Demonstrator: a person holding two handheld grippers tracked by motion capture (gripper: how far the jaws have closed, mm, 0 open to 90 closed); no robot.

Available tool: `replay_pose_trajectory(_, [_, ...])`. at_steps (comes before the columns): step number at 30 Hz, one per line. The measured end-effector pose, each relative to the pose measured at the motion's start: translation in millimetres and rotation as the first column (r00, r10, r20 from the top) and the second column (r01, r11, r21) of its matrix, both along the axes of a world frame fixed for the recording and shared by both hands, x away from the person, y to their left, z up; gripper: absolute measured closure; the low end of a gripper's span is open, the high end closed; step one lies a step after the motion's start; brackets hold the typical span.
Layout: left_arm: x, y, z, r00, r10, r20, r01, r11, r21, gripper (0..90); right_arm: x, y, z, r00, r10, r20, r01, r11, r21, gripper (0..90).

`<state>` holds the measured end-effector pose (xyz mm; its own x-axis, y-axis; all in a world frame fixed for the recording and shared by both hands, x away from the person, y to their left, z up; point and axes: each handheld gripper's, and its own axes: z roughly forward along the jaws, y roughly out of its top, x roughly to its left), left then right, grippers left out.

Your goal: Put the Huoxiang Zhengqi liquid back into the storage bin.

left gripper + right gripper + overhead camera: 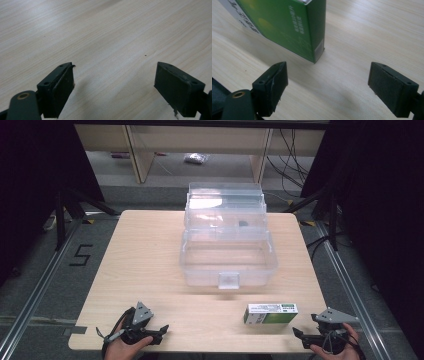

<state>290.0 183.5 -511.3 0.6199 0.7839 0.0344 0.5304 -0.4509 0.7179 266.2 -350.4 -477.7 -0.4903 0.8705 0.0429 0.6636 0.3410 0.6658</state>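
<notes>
the green box (270, 313) lies on the table (145, 270), just beside the right gripper (305, 336), whose jaws are wide apart and empty. the left gripper (159, 332) is also spread, over bare wood. risk: the near corner (315, 58) sits off-centre between the jaws, so closing may push or turn the box.

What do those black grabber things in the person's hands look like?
Each hand holds one: the left tongs and the right tongs. Both are black, with a grey three-cornered plate on top and thin cables trailing near the hands. Up close, each has two flat, blocky dark pads with small screw holes, a bit scuffed at the edges, and a brass-coloured ring at the lower left.
</notes>
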Motion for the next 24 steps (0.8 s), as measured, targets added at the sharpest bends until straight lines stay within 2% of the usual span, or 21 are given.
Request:
replay_pose_trajectory(1, [-0.1,0.1,0.2,1.0,-0.001,-0.003,0.001,1.0,0.003,15.5,4.2,-1.8,-0.2,0.9979,0.056,0.033,-0.056,0.998,-0.012,17.0])
replay_pose_trajectory(2, [-0.1,0.1,0.2,1.0,-0.001,-0.003,0.001,1.0,0.003,15.4,0.8,0.8,1.6,0.9998,0.015,0.009,-0.015,1.0,-0.01,16.9])
replay_pose_trajectory(3, [-0.1,0.2,0.4,1.0,-0.002,-0.002,0.002,1.0,0.003,15.4,0.8,0.8,1.6,0.9998,0.015,0.009,-0.015,1.0,-0.01,16.9])
replay_pose_trajectory(4, [-0.4,0.4,0.6,1.0,-0.004,-0.007,0.004,1.0,0.002,15.4,4.1,-2.2,2.6,0.9969,0.067,0.041,-0.065,0.997,-0.043,16.8])
replay_pose_trajectory(5, [-0.5,0.4,0.3,1.0,-0.004,-0.006,0.004,1.0,0.0,15.4,3.3,-0.3,3.5,0.9981,0.055,0.029,-0.055,0.998,-0.019,16.8])
replay_pose_trajectory(6, [-1.2,-2.0,-1.3,0.9998,0.02,-0.003,-0.02,0.9992,-0.036,15.4,4.0,-1.0,8.3,0.9963,0.072,0.047,-0.07,0.996,-0.055,16.6])
replay_pose_trajectory(7, [-0.5,0.2,0.0,0.9999,0.005,-0.009,-0.005,1.0,-0.002,15.4,3.4,1.1,9.5,0.9974,0.063,0.037,-0.061,0.997,-0.044,16.6])
replay_pose_trajectory(10, [-0.5,0.3,0.4,1.0,0.003,-0.008,-0.003,1.0,0.006,15.4,5.8,1.3,14.2,0.9949,0.091,0.043,-0.089,0.995,-0.053,16.5])
replay_pose_trajectory(11, [-0.6,0.3,0.4,1.0,0.003,-0.009,-0.003,1.0,0.006,15.4,5.1,4.6,20.2,0.9948,0.1,0.022,-0.098,0.994,-0.05,16.2])
replay_pose_trajectory(12, [-0.5,0.4,0.6,0.9999,0.004,-0.011,-0.004,1.0,0.005,15.4,5.1,4.6,20.2,0.9948,0.1,0.022,-0.098,0.994,-0.05,16.2])
replay_pose_trajectory(13, [-0.2,0.8,1.1,0.9999,0.005,-0.009,-0.005,1.0,0.005,15.4,5.8,5.8,22.9,0.9938,0.111,0.003,-0.111,0.992,-0.058,15.7])
replay_pose_trajectory(15, [1.0,1.7,0.9,1.0,0.002,0.003,-0.002,0.9999,0.011,15.4,10.6,5.9,28.1,0.9852,0.17,0.02,-0.168,0.981,-0.093,15.9])
replay_pose_trajectory(16, [1.9,2.0,0.5,0.9999,-0.004,0.015,0.004,1.0,0.006,15.4,10.4,8.8,31.1,0.9854,0.17,0.002,-0.17,0.982,-0.087,15.9])
replay_pose_trajectory(18, [2.0,2.1,0.5,0.9999,-0.004,0.014,0.004,1.0,0.008,15.4,14.5,10.7,36.2,0.9762,0.216,0.016,-0.213,0.971,-0.111,15.9])
replay_pose_trajectory(19, [2.1,1.9,0.6,0.9999,-0.004,0.016,0.004,1.0,0.007,15.4,15.0,12.6,39.2,0.9758,0.219,-0.002,-0.218,0.97,-0.108,15.9])
replay_pose_trajectory(20, [2.0,1.6,0.6,0.9998,-0.004,0.017,0.004,1.0,0.006,15.4,17.8,13.3,41.2,0.9692,0.246,0.014,-0.242,0.962,-0.123,15.9])
replay_pose_trajectory(21, [-0.1,1.5,1.4,1.0,-0.002,-0.007,0.002,1.0,0.004,15.4,19.5,14.5,43.1,0.9684,0.248,0.023,-0.243,0.961,-0.133,15.9])
replay_pose_trajectory(22, [-0.4,1.6,1.6,0.9999,-0.002,-0.017,0.002,1.0,0.004,15.4,20.5,15.3,46.9,0.9659,0.259,0.006,-0.255,0.956,-0.144,15.9])
replay_pose_trajectory(23, [0.8,0.7,0.2,1.0,0.008,0.006,-0.008,0.9999,-0.007,15.4,21.1,18.8,50.4,0.9661,0.258,0.002,-0.256,0.957,-0.136,16.0])
replay_pose_trajectory(24, [0.8,0.7,0.2,1.0,0.008,0.006,-0.008,0.9999,-0.007,15.4,21.1,18.8,50.4,0.9661,0.258,0.002,-0.256,0.957,-0.136,16.0])
